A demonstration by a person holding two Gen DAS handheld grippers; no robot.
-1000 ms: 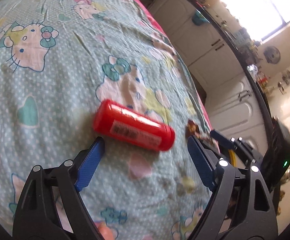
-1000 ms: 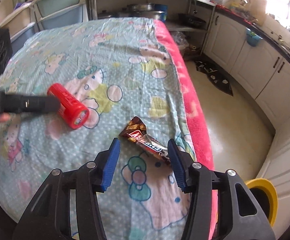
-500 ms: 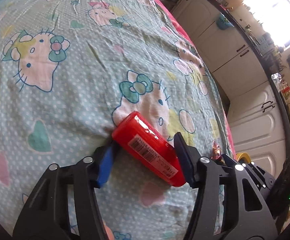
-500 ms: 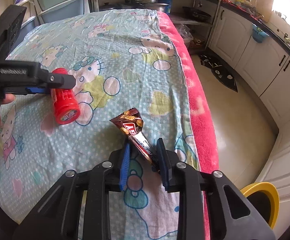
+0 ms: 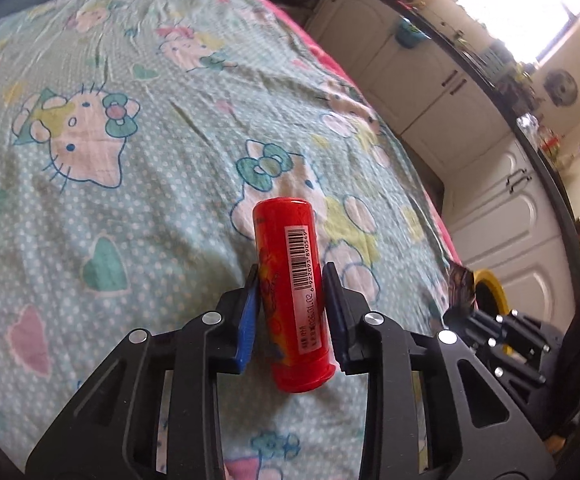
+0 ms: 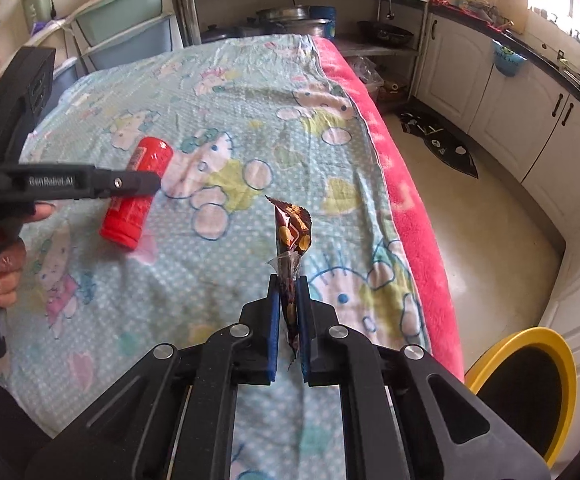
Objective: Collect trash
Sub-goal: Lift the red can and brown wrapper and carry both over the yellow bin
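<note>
Two pieces of trash, two grippers, and both are now clamped. A second ago both sets of jaws stood wide over things lying flat on the bed [image 6: 249, 92], the one with the cartoon-cat sheet and the pink blanket along its right edge. Now nothing loose is left on the sheet that I can see.

Biggest thing off the bed is the yellow-rimmed bin [image 6: 530, 392], on the floor just past the bed's near right corner. My guess is that's where everything goes next.

Next, the red tube [image 5: 290, 280]. It was lying crosswise a second ago; now it points away from the left gripper [image 5: 290, 276], wedged between the blue pads, near the bed's right edge. The jaws are closing on it and already look to be pressing both sides. From the right wrist view it seems tilted up off the sheet, though I can't tell if the low end still touches.

Smallest, the snack wrapper [image 6: 292, 236]. The right gripper [image 6: 287, 284] is fully closed on its lower end, and the rest sticks up limp near the bed's near right corner.

So the pickup looks done; what's left is the carry and drop.
</note>
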